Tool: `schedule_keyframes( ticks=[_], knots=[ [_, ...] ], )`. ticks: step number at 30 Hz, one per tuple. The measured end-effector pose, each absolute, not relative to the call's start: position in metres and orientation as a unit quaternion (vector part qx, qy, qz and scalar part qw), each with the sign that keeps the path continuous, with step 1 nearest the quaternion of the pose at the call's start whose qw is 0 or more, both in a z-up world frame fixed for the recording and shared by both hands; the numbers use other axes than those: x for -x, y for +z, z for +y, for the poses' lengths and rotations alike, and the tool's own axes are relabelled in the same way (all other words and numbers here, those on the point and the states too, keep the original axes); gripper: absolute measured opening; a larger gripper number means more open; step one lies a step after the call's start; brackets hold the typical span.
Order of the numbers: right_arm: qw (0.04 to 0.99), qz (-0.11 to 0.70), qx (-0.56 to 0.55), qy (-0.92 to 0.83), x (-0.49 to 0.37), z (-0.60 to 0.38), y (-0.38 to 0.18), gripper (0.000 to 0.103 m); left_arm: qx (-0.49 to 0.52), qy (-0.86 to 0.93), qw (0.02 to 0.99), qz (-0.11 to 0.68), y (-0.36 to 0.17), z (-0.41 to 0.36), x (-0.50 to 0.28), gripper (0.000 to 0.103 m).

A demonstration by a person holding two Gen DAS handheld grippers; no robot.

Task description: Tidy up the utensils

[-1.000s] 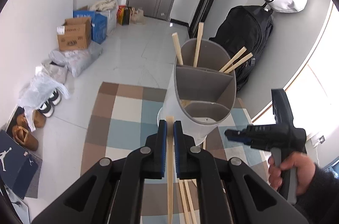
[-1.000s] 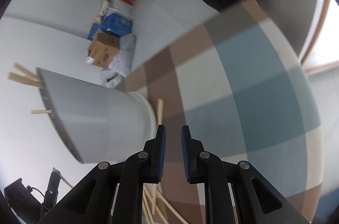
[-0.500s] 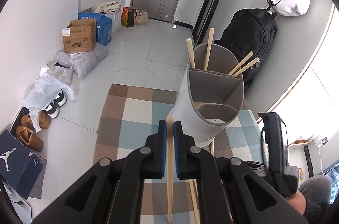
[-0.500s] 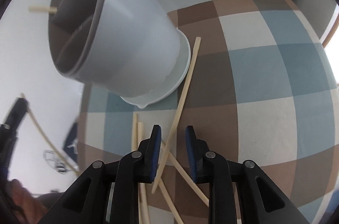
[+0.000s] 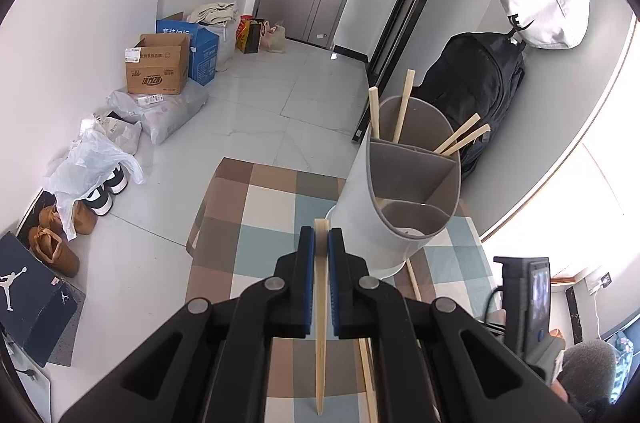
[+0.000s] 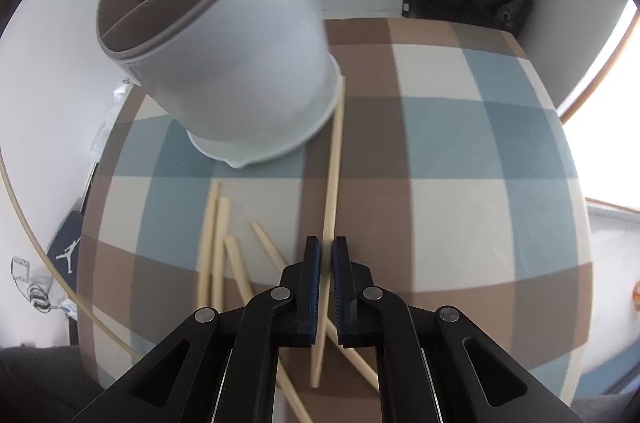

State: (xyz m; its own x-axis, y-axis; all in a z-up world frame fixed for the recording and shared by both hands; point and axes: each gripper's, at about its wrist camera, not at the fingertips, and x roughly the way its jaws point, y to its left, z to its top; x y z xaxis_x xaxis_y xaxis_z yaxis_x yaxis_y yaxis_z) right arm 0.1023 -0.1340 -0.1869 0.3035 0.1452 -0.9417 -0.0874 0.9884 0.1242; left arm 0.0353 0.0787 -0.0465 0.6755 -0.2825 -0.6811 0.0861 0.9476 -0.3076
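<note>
Both grippers [image 5: 321, 243] [image 6: 327, 255] clamp 1 chopstick [image 5: 320, 343] [image 6: 330, 191] ea

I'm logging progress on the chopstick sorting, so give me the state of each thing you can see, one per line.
Left gripper: shut on a wooden chopstick, held off the rug.
Right gripper: jaws just closed on a long wooden chopstick lying on the rug.
Grey divided utensil holder: upright, four chopsticks in its far compartment.
Loose wooden chopsticks: scattered flat on the checked rug.
</note>
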Motion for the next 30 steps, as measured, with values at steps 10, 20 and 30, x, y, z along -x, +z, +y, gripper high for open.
schedule_keyframes(
  ticks=[10,20,30],
  knots=[
    [0.761,0.638,-0.061,0.100,-0.093,-0.180,-0.178,0.013,0.113,-0.119,0.906,0.391,-0.046,0.068,-0.034,0.002],
    [0.798,0.590,-0.039,0.117,-0.167,-0.178,-0.172,0.035,0.117,-0.107,0.903,0.398,-0.050,0.073,-0.040,0.002],
    [0.814,0.569,0.041,0.107,-0.176,-0.147,-0.180,0.025,0.114,-0.104,0.902,0.404,-0.054,0.071,-0.045,0.002]
  ],
)
